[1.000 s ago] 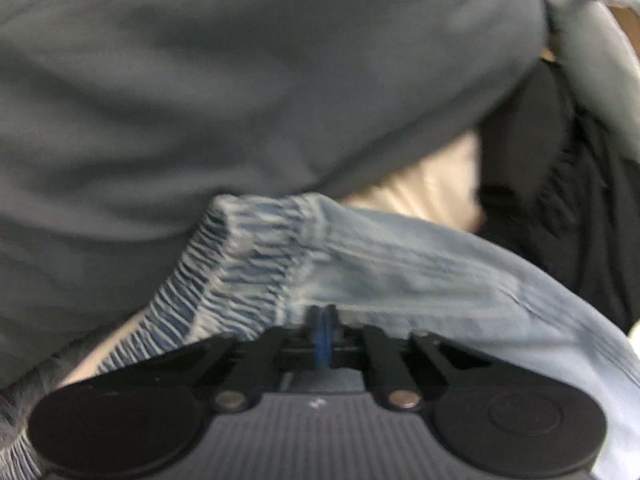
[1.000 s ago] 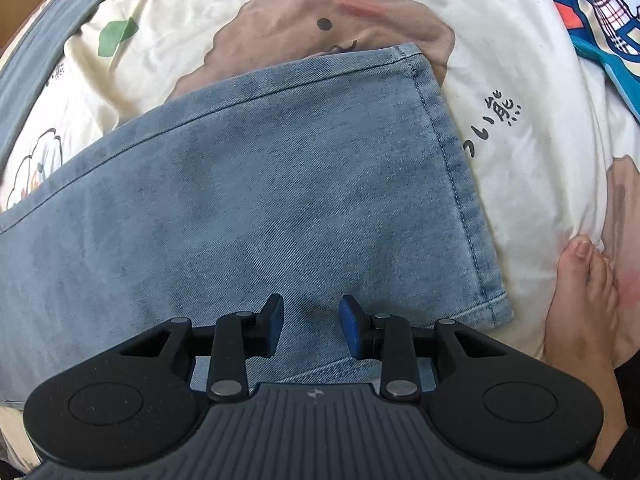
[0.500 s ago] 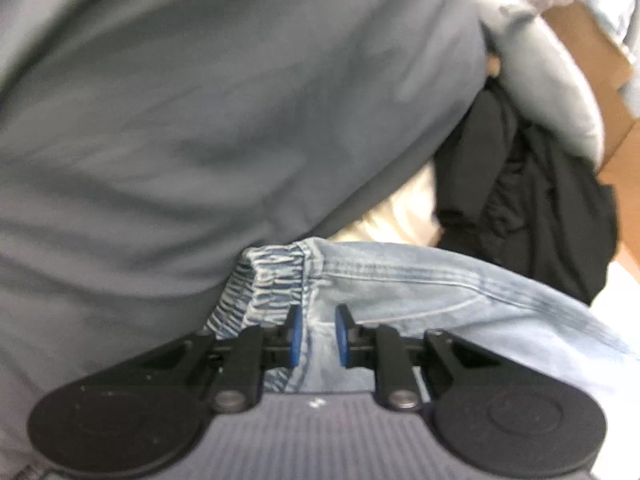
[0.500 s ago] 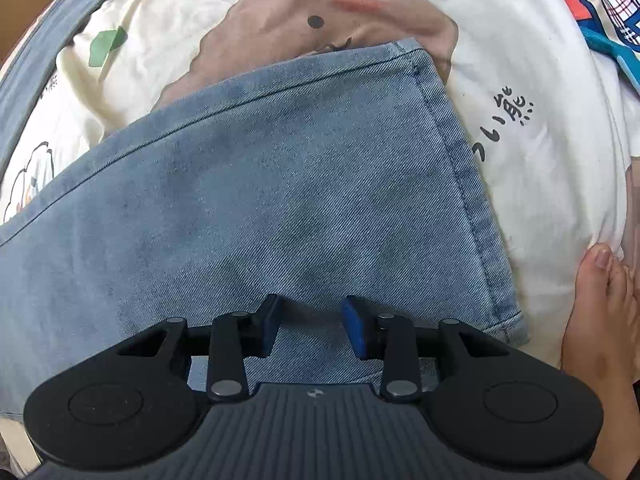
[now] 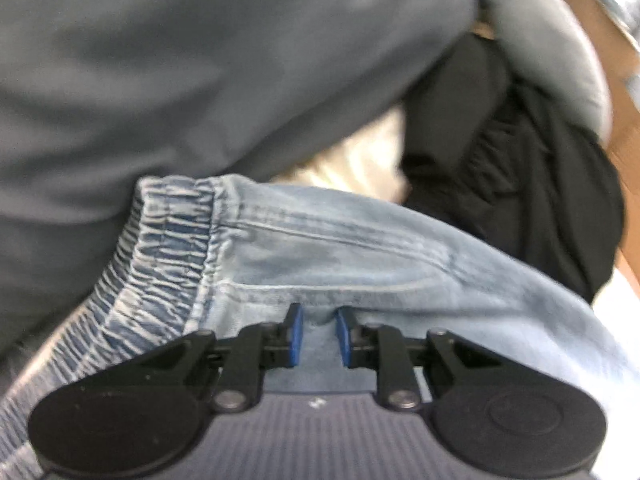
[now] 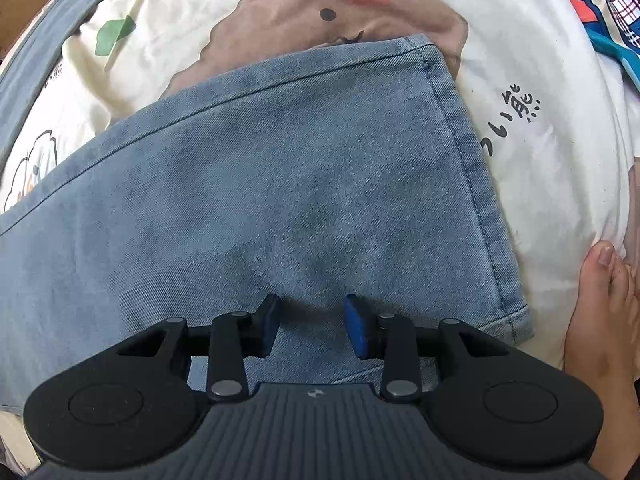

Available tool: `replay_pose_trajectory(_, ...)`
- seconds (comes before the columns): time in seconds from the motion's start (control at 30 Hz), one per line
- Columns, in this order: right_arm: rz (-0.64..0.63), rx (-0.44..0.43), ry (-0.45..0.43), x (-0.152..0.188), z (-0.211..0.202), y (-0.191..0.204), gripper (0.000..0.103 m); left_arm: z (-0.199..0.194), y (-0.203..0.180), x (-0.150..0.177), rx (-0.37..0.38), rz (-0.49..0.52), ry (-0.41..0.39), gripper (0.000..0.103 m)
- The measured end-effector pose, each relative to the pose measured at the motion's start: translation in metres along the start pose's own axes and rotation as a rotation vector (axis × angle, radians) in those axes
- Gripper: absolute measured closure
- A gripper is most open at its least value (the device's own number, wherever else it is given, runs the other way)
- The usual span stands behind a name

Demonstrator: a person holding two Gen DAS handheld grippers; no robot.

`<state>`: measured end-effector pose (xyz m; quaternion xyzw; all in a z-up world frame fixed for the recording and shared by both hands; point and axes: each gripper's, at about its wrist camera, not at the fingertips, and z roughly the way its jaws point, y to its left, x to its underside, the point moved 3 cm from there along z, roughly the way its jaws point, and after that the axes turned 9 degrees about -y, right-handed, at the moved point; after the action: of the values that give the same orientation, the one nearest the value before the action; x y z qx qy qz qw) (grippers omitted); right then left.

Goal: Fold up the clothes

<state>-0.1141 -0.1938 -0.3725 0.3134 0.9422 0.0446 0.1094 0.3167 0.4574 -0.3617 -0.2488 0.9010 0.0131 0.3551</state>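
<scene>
Light blue jeans lie on a cream bedsheet. In the left wrist view their elastic waistband [image 5: 160, 248] and upper part [image 5: 360, 256] fill the lower half. My left gripper [image 5: 319, 334] is open just over the denim below the waistband, with nothing pinched. In the right wrist view the leg of the jeans [image 6: 280, 184] lies flat, its hem [image 6: 476, 184] running down the right side. My right gripper [image 6: 313, 326] is open above the leg near the hem end, with nothing between its fingers.
A grey garment [image 5: 200, 60] hangs over the waistband end. Black clothing [image 5: 520, 184] is piled beside it, with a cardboard box [image 5: 624, 120] behind. The cartoon-print bedsheet [image 6: 540, 60] surrounds the leg. A teal printed cloth [image 6: 600, 4] lies at far right. A bare foot [image 6: 600, 320] rests beside the hem.
My left gripper was shut on the jeans a second ago and has opened, letting the denim go. My right gripper has opened wider and shifted slightly over the leg.
</scene>
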Motion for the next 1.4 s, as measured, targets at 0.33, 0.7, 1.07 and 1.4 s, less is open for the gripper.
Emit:
replay_pose_trajectory(0.33, -0.005, -0.013, 0.000, 0.002, 0.003, 0.005, 0.058, -0.008, -0.005, -0.021, -0.059, 0.028, 0.038, 0.083)
replay_pose_trajectory(0.7, 0.028, -0.077, -0.035, -0.002, -0.002, 0.004, 0.058, -0.109, 0.066, -0.025, 0.038, 0.037, 0.048, 0.064)
replay_pose_trajectory(1.07, 0.067, -0.116, -0.066, 0.002, -0.011, 0.006, 0.058, -0.190, 0.130, 0.027, -0.015, 0.064, 0.118, 0.066)
replay_pose_trajectory(1.4, 0.065, -0.121, -0.073, 0.005, -0.028, -0.019, 0.058, -0.196, 0.163, 0.064, -0.073, 0.083, 0.164, 0.067)
